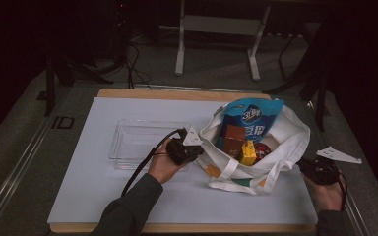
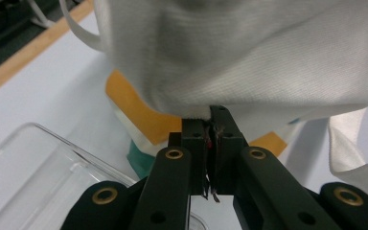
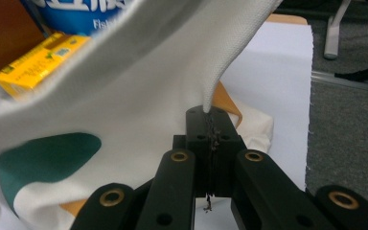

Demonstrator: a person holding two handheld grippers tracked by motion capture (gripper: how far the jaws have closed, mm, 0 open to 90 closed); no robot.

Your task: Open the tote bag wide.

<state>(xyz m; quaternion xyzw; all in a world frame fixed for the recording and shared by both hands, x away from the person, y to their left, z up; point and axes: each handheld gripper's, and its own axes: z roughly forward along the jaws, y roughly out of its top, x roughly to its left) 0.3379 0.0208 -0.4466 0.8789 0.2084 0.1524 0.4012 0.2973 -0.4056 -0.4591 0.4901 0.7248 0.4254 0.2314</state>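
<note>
Left gripper (image 1: 197, 147) and right gripper (image 1: 302, 164), both clamped.

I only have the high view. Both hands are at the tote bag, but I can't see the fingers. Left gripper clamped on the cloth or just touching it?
Observer: Clamped. In the left gripper view the left gripper has its fingers shut on a pinched fold of the white tote bag.
Operator: And the right one?
Observer: The same. In the right gripper view the right gripper is shut on the bag's cloth, which rises in a taut ridge from the fingers.
Operator: Anything under the bag on the left side?
Observer: The left gripper view shows an orange patch and a green patch printed on the bag's lower cloth, beside the clear plastic tray.
</note>
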